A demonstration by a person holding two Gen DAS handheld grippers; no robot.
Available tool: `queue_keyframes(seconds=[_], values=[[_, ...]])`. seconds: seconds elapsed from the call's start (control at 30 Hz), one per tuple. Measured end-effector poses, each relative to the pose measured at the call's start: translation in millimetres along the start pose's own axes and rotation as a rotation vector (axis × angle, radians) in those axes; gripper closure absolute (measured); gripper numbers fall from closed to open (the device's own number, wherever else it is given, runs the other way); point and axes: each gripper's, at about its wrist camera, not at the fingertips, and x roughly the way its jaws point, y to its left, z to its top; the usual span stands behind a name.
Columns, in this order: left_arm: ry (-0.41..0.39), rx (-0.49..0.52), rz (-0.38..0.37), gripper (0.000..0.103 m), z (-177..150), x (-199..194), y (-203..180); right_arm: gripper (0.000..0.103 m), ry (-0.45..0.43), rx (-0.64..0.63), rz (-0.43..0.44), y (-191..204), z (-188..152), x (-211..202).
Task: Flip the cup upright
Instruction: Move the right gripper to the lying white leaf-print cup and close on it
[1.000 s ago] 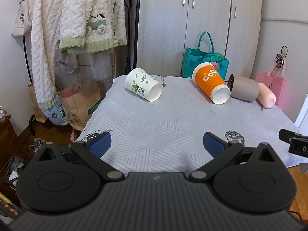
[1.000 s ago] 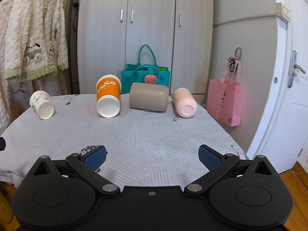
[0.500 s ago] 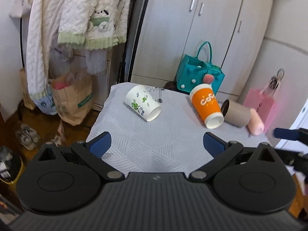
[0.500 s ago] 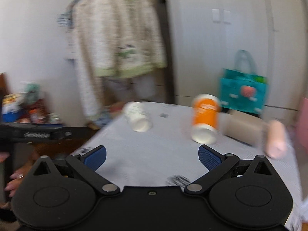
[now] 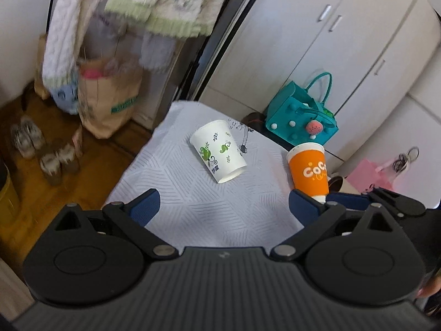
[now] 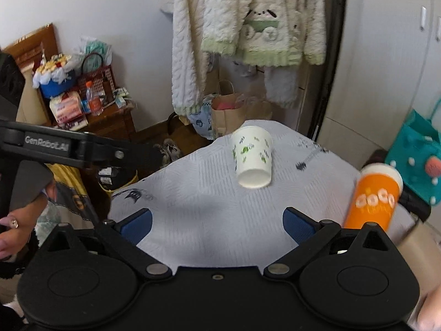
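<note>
Grey patterned tabletop (image 5: pixel 193 209), white cup (image 6: pixel 252 160) on its side near the far-left corner.
Our right tongs (image 6: pixel 217 224) sit apart and empty, facing its mouth along its axis; our left tongs (image 5: pixel 224 211) likewise.

- The white cup (image 5: pixel 217 151) looks like smooth paper, matt, printed with green leaves.
- The orange cup (image 5: pixel 308 169) is paper too, with a slight sheen.
- The tablecloth (image 5: pixel 193 209) is pale grey cloth, woven in raised ribbed lines.
- The left gripper (image 5: pixel 223 207) is matt black plastic with ridged blue pads and small metal pins.
- The right gripper (image 6: pixel 217 223) is the same matt black plastic.
- The fleece jacket (image 6: pixel 248 22) is fluffy, rough-napped cloth.
- The brown bag (image 5: pixel 110 102) is paper.
- The wardrobe (image 5: pixel 330 41) has smooth matt doors and metal handles.
- The floor (image 5: pixel 91 160) is glossy wood.
</note>
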Motion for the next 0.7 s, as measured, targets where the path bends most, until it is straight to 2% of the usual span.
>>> queue_keyframes(seconds=[0.1,0.2,0.33,0.43,0.53,0.7], values=[[-0.004,0.001,-0.005,0.004,4,19,4,0.001,0.006,-0.06,-0.005,-2,11,17],[0.011,-0.003,-0.004,0.01,12,38,5,0.001,0.024,-0.096,-0.001,-5,21,33],[0.03,-0.032,-0.016,0.01,18,54,11,0.001,0.044,-0.135,-0.003,-11,30,59],[0.036,-0.042,-0.018,0.011,21,63,14,0.002,0.053,-0.139,0.008,-18,36,76],[0.042,-0.046,-0.018,0.017,25,70,17,0.007,0.065,-0.15,0.001,-27,42,96],[0.051,-0.072,-0.014,0.018,31,81,24,0.007,0.086,-0.123,0.006,-41,49,119]])
